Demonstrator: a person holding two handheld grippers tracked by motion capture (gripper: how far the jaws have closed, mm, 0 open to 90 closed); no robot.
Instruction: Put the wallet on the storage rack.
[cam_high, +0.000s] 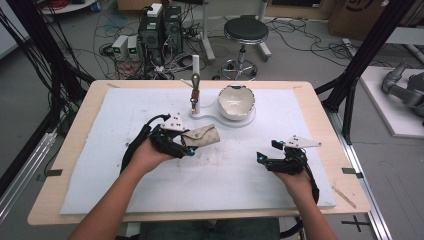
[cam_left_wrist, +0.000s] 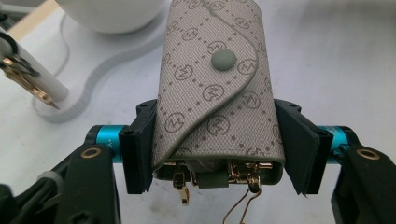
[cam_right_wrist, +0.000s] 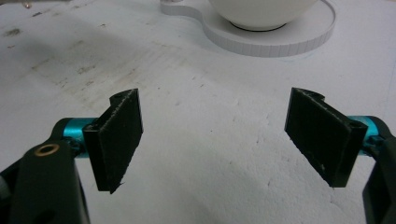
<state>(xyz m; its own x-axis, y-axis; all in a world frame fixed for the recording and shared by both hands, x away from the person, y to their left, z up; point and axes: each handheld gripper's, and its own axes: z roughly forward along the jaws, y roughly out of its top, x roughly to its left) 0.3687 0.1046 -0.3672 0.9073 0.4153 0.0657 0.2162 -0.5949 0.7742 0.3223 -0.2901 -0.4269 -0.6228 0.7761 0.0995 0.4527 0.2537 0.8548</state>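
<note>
A beige patterned key pouch (cam_high: 201, 136) with a snap flap is clamped in my left gripper (cam_high: 186, 144), held just above the white mat left of centre. In the left gripper view both black pads press the sides of the pouch (cam_left_wrist: 217, 88), and gold key hooks (cam_left_wrist: 243, 175) hang from its open lower end. My right gripper (cam_high: 266, 159) rests at the right of the mat, jaws wide apart. Its own view has bare mat between the pads (cam_right_wrist: 119, 140). A white post (cam_high: 196, 82) with a key fob (cam_high: 195, 92) hanging on it stands at the back centre.
A white bowl (cam_high: 236, 102) sits on a round white base (cam_high: 248, 120) joined to the post's stand, behind both grippers. The white mat (cam_high: 225, 175) covers a wooden table (cam_high: 75, 150). A stool (cam_high: 245, 32) and computer gear stand on the floor beyond.
</note>
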